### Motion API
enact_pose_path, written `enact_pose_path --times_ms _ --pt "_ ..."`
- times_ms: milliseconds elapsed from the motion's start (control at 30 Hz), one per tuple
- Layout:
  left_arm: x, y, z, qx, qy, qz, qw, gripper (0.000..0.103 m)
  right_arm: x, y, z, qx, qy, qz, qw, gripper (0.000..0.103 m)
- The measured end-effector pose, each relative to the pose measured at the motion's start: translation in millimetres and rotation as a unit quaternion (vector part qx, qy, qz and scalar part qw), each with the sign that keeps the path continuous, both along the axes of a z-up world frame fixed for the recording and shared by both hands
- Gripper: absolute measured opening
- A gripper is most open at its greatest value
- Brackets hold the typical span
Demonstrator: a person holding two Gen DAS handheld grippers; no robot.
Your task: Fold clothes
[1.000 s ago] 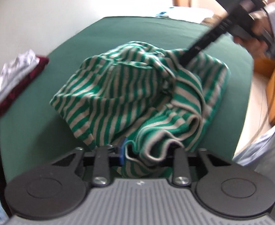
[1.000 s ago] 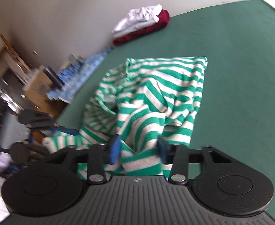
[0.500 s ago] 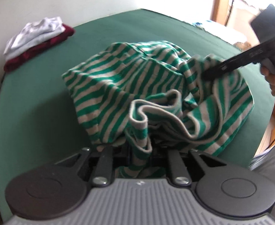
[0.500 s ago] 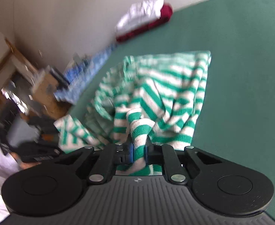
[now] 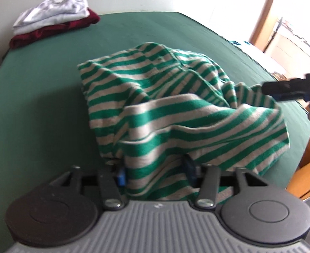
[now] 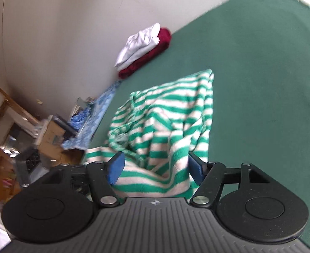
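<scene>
Both sets of fingers are opening right now, and each has the striped shirt (image 5: 176, 113) lying loose between its pads rather than pinched. On my left gripper (image 5: 155, 170) the blue pads stand apart on either side of a bunched hem; the cloth drapes through the gap and over the right pad. Same picture on my right gripper (image 6: 157, 167): pads wide, a thick fold of stripes running between them, no squeeze that I can see.

The shirt sits crumpled in a heap on the green bench (image 5: 38, 109), humped up in the middle, not flat. Its bulk lies straight ahead of both grippers, running away from my left fingers toward the far corner. In the left view the right gripper (image 5: 281, 88) comes in from the right edge at the heap's far side, so the two hands flank the pile.

Judgement: next regrasp turns on finding an edge, and the left hand is nearer the hem. A folded stack (image 5: 53, 23) waits at the far corner, well apart.
</scene>
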State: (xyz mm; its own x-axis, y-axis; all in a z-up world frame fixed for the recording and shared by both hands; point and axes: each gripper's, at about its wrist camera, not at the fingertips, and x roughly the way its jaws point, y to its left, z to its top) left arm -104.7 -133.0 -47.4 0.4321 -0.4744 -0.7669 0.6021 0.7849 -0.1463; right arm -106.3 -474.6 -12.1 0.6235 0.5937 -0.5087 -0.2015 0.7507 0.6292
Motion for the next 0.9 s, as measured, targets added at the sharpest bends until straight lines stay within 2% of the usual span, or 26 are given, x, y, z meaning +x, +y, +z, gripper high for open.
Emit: enact_pose_path --times_ms 33,100,167,233,267,300,367,533,733,833,900 --pt "-1 -6 -1 0.012 -0.002 -0.009 0.9999 0.078 1 6 1 -0.034 -0.010 -0.010 0.999 0.066" --pt "-4 -20 -1 0.046 -0.014 -0.024 0.9985 0.085 2 17 3 -0.094 -0.031 -0.029 0.995 0.062" --pt "-7 -31 -2 0.072 -0.024 -0.034 0.9965 0.087 2 27 3 -0.137 -0.050 -0.042 0.988 0.062" --pt "-5 -32 -2 0.072 -0.016 -0.028 0.9969 0.089 2 35 0 -0.166 -0.058 -0.041 0.984 0.056" --pt "-4 -32 -2 0.073 -0.013 -0.025 0.9969 0.089 2 39 -2 -0.180 -0.058 -0.038 0.981 0.046" --pt "-3 -32 -2 0.074 -0.010 -0.021 0.9970 0.090 2 41 -4 -0.199 -0.057 -0.037 0.978 0.027" --pt "-1 -32 -2 0.076 -0.005 -0.013 0.9970 0.091 2 44 -7 -0.221 -0.055 -0.041 0.973 0.011" --pt "1 -30 -4 0.079 0.006 0.002 0.9969 0.098 1 33 0 -0.207 -0.059 -0.090 0.973 0.006" --pt "2 -30 -5 0.083 0.005 0.000 0.9965 0.100 1 24 -6 -0.194 -0.022 -0.133 0.972 0.006" --pt "4 -33 -5 0.091 0.005 0.004 0.9958 0.102 -1 22 -5 -0.195 -0.012 -0.148 0.970 0.017" --pt "4 -34 -5 0.097 0.005 0.004 0.9953 0.102 -5 21 -2 -0.201 -0.014 -0.156 0.967 0.035"
